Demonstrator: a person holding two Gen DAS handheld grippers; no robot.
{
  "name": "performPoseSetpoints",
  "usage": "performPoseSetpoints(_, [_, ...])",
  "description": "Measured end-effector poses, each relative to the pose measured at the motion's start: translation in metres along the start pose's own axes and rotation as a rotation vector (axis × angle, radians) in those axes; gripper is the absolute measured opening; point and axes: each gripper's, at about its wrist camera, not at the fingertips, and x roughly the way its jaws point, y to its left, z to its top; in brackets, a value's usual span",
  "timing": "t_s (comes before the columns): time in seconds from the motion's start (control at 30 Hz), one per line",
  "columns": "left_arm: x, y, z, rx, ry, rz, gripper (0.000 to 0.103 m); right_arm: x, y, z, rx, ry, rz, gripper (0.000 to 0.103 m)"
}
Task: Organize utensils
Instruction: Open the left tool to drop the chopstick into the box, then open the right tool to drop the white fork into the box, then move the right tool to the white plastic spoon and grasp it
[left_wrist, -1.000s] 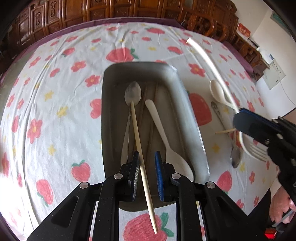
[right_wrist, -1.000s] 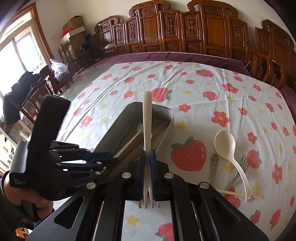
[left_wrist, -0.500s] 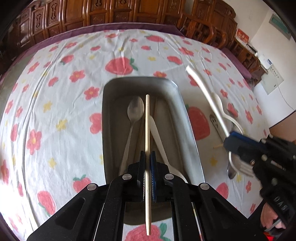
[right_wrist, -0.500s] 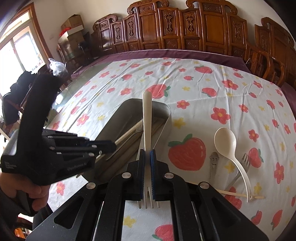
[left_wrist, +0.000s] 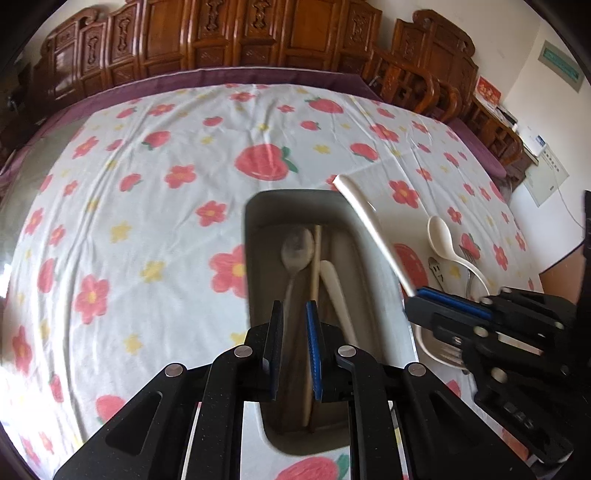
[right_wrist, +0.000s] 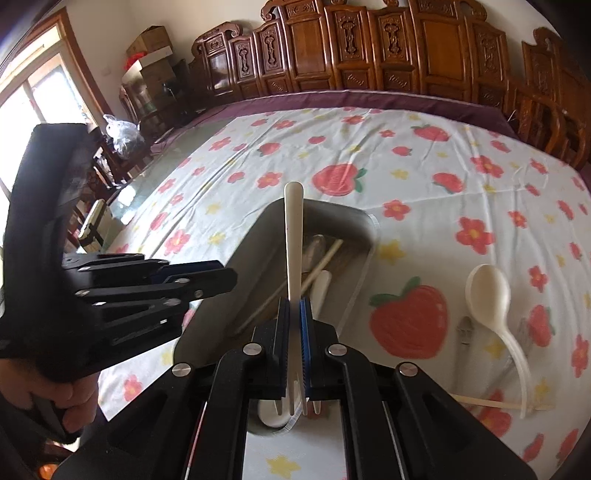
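Right tool (right_wrist: 294, 332) clamped on white fork (right_wrist: 293, 236) above metal tray (right_wrist: 255, 258); left tool (left_wrist: 294, 343) slightly parted, empty.

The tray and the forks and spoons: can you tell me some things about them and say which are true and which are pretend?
1. The right gripper pinches a white fork. True.
2. The left gripper clamps a chopstick. False: its jaws are apart, and the chopstick lies in the tray.
3. A metal spoon lies in the tray. True.
4. The big white spoon is in the tray. False: it lies on the tablecloth, right of the tray.
5. The tablecloth has strawberries. True.
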Motion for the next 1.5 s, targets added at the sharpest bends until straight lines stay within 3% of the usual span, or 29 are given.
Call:
performPoseSetpoints(0.2, [-0.018,0.015,-0.006,-0.013,-0.023,0.033,0.011,0.013,0.006,0.006,0.05,-0.009,0.072,0.008])
performPoseSetpoints(0.5, [-0.035,0.018,-0.011,-0.019,-0.049,0.046,0.011,0.003,0.007,0.003,0.034,-0.01,0.078,0.009])
performPoseSetpoints(0.8, [-0.05,-0.006,-0.013,0.009,-0.079,0.025,0.012,-0.052,-0.032,-0.021,-0.006,-0.047,-0.034,0.009])
performPoseSetpoints(1.0, [-0.055,-0.031,-0.016,0.043,-0.091,0.01,0.022,-0.095,-0.083,-0.054,0.012,-0.053,-0.146,0.022])
performPoseSetpoints(1.1, [-0.056,-0.041,-0.017,0.055,-0.099,0.003,0.039,-0.11,-0.107,-0.071,0.038,-0.048,-0.186,0.032])
performPoseSetpoints(1.23, [-0.054,-0.059,-0.02,0.076,-0.097,-0.01,0.049,-0.12,-0.132,-0.09,0.065,-0.029,-0.221,0.033])
performPoseSetpoints(1.5, [-0.043,-0.09,-0.029,0.113,-0.073,-0.033,0.053,-0.111,-0.151,-0.102,0.059,0.014,-0.236,0.033])
